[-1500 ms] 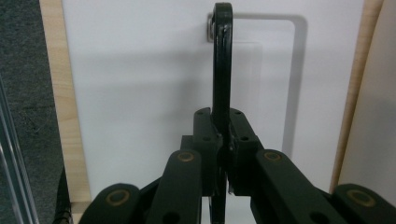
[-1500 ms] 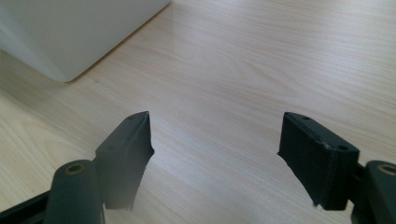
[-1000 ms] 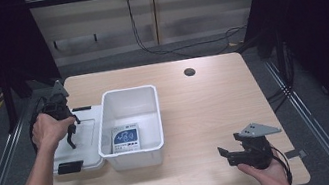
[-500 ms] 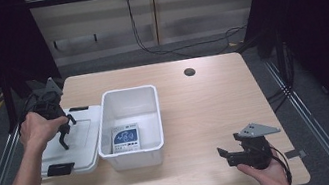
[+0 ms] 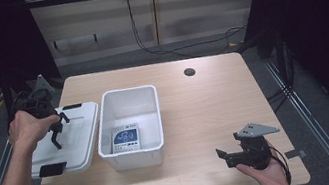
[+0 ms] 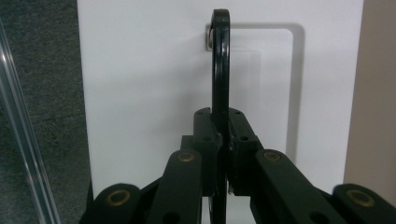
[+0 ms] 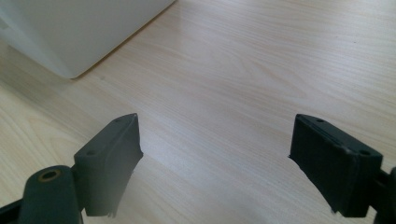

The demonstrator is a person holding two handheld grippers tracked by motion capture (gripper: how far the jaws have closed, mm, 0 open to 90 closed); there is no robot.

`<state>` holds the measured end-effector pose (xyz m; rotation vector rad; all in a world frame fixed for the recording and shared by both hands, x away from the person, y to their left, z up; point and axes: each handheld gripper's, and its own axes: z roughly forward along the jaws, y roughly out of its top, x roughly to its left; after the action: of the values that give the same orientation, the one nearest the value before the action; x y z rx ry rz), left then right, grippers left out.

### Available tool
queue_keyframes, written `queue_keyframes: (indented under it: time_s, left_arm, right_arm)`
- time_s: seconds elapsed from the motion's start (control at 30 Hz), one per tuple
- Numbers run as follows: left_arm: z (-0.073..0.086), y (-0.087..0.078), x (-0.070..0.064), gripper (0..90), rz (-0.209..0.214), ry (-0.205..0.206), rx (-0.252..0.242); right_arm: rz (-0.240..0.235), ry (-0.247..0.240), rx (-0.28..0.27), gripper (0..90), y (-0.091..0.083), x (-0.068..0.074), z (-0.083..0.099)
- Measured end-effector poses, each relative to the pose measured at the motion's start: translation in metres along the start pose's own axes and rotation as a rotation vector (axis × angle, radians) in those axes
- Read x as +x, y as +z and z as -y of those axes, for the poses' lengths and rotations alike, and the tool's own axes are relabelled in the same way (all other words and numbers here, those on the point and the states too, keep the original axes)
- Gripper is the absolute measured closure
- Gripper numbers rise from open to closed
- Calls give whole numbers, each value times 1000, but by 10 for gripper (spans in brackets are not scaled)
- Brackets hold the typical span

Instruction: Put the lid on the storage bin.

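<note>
The lid (image 5: 66, 139) now lies flat at the left edge of the desk (image 5: 215, 104), just beside the open white bin (image 5: 132, 121). Half a second ago it sat slightly differently, with the left hand farther up and out; a second ago the hand was over it near the bin's wall. The lid has slid outward, away from the bin, so I judge the work in hand to be setting the lid aside, with release still to come.

The left gripper (image 6: 223, 140) has its jaws pressed together on the lid's black handle (image 6: 220, 60). The handle stands upright between the jaws and arches forward from them to its pivot on the white top. Below and ahead of the jaws the lid is a plain white slab with a shallow rectangular recess; a black latch (image 5: 52, 169) shows at its near end.

The right gripper (image 7: 215, 154) rests apart near the desk's front, its jaws spread wide with bare wood between them and a corner of the bin far ahead to their left. Inside the bin lies a small blue-and-white packet (image 5: 126, 138).
</note>
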<state>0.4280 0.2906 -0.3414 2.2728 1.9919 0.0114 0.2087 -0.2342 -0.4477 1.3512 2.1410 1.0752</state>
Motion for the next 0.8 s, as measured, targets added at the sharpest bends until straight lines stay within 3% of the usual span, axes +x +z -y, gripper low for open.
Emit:
queue_keyframes:
  time_s: [0.8]
  left_arm:
    - [5,-34,1,848,35,7,-42]
  right_arm:
    - [-6,-6,7,158,1,0,0]
